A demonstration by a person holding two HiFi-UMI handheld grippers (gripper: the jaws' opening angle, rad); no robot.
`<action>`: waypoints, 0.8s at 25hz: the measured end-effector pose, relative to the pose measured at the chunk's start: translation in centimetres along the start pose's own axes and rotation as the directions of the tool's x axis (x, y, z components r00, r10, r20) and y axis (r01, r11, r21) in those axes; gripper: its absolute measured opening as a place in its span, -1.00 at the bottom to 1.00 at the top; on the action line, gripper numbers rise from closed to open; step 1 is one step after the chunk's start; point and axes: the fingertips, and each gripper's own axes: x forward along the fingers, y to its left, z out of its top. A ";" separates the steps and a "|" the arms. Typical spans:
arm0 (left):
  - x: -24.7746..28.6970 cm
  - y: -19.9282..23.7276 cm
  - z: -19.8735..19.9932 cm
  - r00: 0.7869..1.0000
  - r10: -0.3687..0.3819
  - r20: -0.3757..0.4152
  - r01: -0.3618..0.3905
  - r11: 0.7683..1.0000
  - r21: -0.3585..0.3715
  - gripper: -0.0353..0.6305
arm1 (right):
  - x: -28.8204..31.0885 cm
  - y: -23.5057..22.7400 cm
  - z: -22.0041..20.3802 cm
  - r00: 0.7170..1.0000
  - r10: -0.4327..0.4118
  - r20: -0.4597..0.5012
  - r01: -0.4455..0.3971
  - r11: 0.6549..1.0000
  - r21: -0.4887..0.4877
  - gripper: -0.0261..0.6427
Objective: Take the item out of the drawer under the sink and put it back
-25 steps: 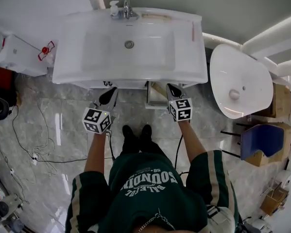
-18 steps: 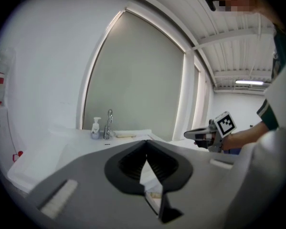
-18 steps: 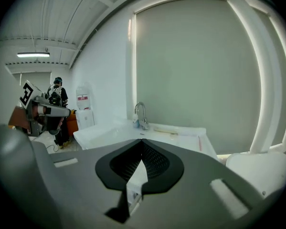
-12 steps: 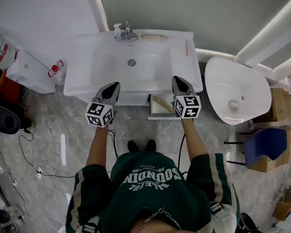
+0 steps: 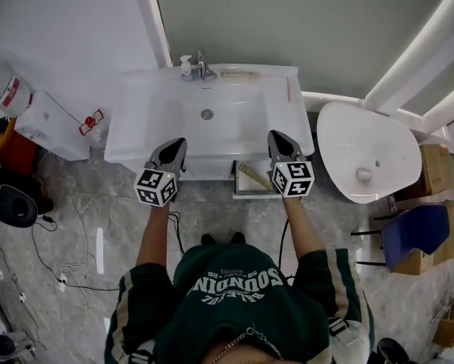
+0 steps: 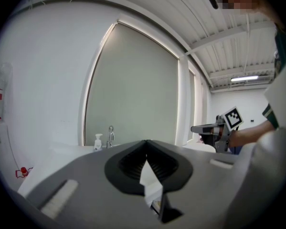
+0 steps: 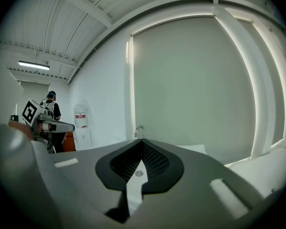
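Left gripper [image 5: 173, 149] and right gripper [image 5: 278, 141] hover level over the sink [image 5: 211, 120] front edge, mid-frame. I read both sets of fingers as pressed together and empty. The item [image 5: 253, 177] lies in the open drawer [image 5: 245, 191] between them. I judge the grippers are held clear for access.

Sink [image 5: 211, 120] against the wall, faucet [image 5: 202, 63] at its back edge with a soap bottle [image 5: 185, 67] just left of it. Under the sink's front, right of centre, a drawer [image 5: 242, 190] stands pulled out with an item [image 5: 253, 177] lying in it. An oval fixture [image 5: 367, 154] sits right of the sink, a chair [image 5: 408, 233] in front of that fixture, a water dispenser [image 5: 48, 120] left of the sink.
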 end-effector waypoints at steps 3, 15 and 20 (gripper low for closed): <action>-0.1 0.1 -0.6 1.000 0.000 -0.006 0.000 1.000 -0.009 -0.75 | -0.1 0.5 -0.4 1.000 0.000 -0.004 0.000 1.000 -0.009 -0.92; -0.8 -0.3 -1.0 1.000 0.006 0.007 -0.006 1.000 -0.013 -0.75 | -0.5 1.3 -0.5 1.000 0.025 0.002 -0.024 0.999 -0.036 -0.92; -0.9 -0.2 -1.5 1.000 0.010 -0.002 -0.010 1.000 -0.019 -0.74 | -0.1 2.0 -0.2 0.999 0.039 0.018 -0.038 0.998 -0.046 -0.92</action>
